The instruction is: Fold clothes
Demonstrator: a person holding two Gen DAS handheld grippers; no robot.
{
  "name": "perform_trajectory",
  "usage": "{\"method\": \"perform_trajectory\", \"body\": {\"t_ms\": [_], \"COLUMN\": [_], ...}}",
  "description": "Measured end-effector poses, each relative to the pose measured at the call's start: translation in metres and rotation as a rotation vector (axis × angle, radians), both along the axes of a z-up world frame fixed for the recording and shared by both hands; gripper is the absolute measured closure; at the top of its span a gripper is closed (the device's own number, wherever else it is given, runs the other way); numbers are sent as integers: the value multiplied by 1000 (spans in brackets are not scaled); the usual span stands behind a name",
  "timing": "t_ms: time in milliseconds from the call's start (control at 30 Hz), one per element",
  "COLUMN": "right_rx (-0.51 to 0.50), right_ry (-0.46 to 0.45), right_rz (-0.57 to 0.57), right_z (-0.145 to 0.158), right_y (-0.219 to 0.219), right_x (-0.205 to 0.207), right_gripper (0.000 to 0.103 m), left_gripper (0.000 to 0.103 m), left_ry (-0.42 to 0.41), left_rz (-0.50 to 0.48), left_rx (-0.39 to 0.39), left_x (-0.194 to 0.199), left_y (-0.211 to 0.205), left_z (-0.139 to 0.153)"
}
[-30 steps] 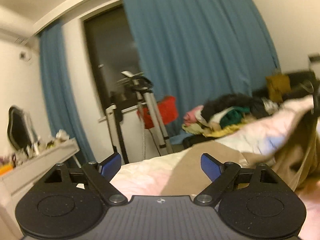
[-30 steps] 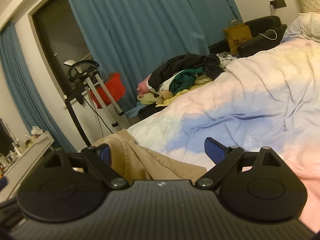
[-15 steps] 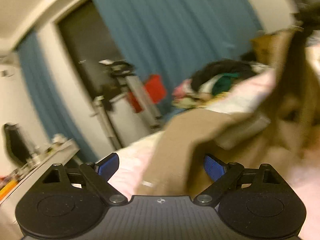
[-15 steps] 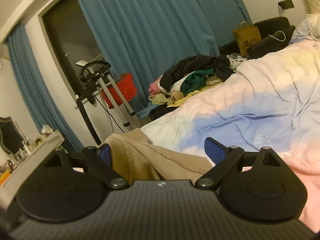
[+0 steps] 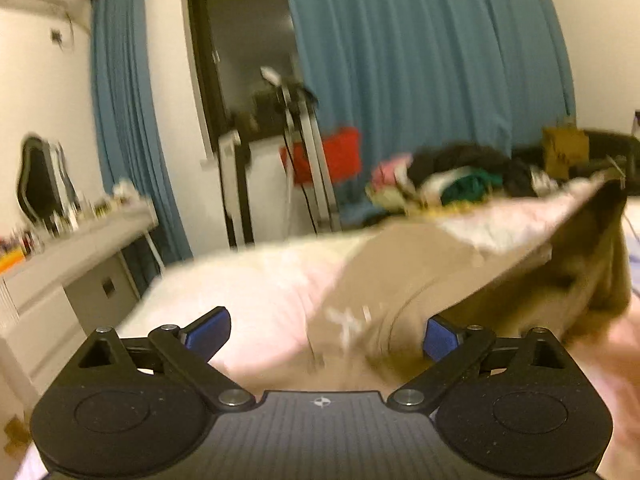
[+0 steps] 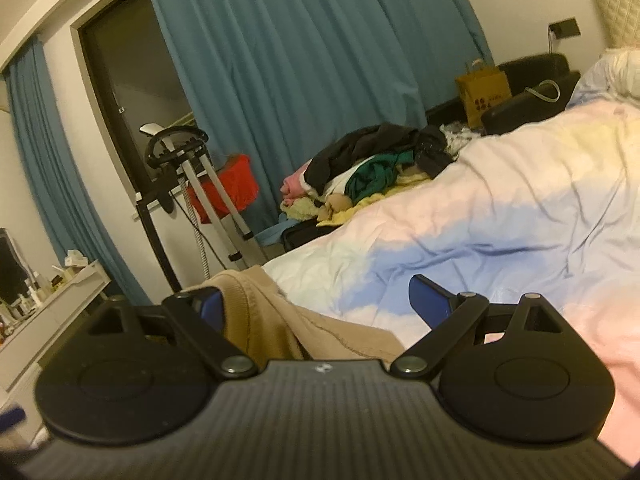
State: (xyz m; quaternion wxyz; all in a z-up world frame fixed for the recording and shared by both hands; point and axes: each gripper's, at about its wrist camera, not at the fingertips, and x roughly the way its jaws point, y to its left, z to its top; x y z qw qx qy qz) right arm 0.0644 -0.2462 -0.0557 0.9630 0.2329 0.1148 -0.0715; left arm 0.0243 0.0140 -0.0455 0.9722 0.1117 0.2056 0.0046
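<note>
With jaws opening wide, left gripper (image 5: 326,330) noted low over the pastel duvet (image 5: 256,280), blue pads clear of cloth on both sides. Tan garment (image 5: 420,276) found lying in the gap between the pads, loose, nothing pressing on it; spread across the bed from the gripper's front towards the right, where one corner stands lifted and draped. Judged as a release just made: fold of that side likely laid down, grip given up. Picture blurred, so neatness of the fold cannot be confirmed.

Against half a second back: garment then seen hanging higher and nearer the lens, filling the right of the view; now lower and flatter on the bed. Against a full second back: jaws then narrower, garment further off to the right.

Moving right: right gripper (image 6: 316,298) held near the bed edge, jaws apart, left pad touching or just beside a bunched fold of the tan garment (image 6: 280,320), right pad over bare duvet (image 6: 500,216). No clamp seen. Little altered from both earlier views. Heap of unfolded clothes (image 6: 372,168) beyond, untouched; much of the task judged outstanding.
</note>
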Motion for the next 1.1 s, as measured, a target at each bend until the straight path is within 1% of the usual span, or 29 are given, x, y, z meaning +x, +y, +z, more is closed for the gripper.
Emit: {"method": "perform_trajectory", "body": {"t_ms": [67, 200, 233, 300, 400, 467, 533, 567, 600, 633, 667, 733, 767, 800, 867, 933, 1000, 1033, 1100], "right_rx": [11, 20, 23, 31, 19, 0, -21, -32, -52, -97, -166, -284, -318, -334, -343, -358, -356, -351, -350], "right_ry": [-8, -8, -8, -11, -17, -11, -4, -1, 8, 14, 10, -7, -13, -15, -2, 7, 1, -4, -33], "right_rz": [-1, 5, 9, 20, 25, 8, -11, -21, -36, -50, -66, -88, -93, -97, -107, -116, -122, -125, -126], "right_z": [1, 1, 1, 1, -1, -3, -5, -6, -7, -7, -6, -3, -2, -1, 1, 3, 8, 11, 27], "right_y": [-2, -3, -2, -1, 2, 1, 0, -1, -1, 1, 7, 20, 24, 27, 29, 28, 25, 24, 26], "right_x": [-2, -4, -5, -5, -6, -4, -2, -1, 1, 2, 3, 2, 1, -1, -6, -14, -24, -29, -39], "right_gripper": [10, 10, 10, 10, 10, 10, 10, 10, 10, 10, 10, 10, 10, 10, 10, 10, 10, 10, 10], "left_gripper": [5, 4, 4, 4, 4, 4, 4, 3, 3, 3, 1, 1, 1, 1, 1, 0, 0, 0, 0], "left_ry": [23, 27, 30, 21, 8, 20, 53, 74, 87, 97, 111, 151, 171, 170, 146, 90, 35, 7, -52], "left_rz": [-6, -29, -37, -35, 6, 72, 128, 145, 153, 159, 156, 138, 128, 130, 144, 170, 186, 188, 191], "left_rx": [3, -7, -7, 6, 45, 49, 0, -39, -54, -34, 5, 37, 50, 53, 57, 39, -28, -75, -144], "left_x": [3, 11, 18, 24, 40, 49, 54, 54, 51, 47, 42, 35, 31, 27, 19, 13, 6, 2, -6], "left_y": [-2, -6, -9, -15, -22, -18, -3, 7, 13, 16, 16, 14, 14, 14, 16, 21, 29, 35, 44], "left_z": [-5, -7, -9, -14, -21, -25, -27, -28, -27, -28, -30, -32, -33, -31, -26, -14, 1, 11, 32]}}
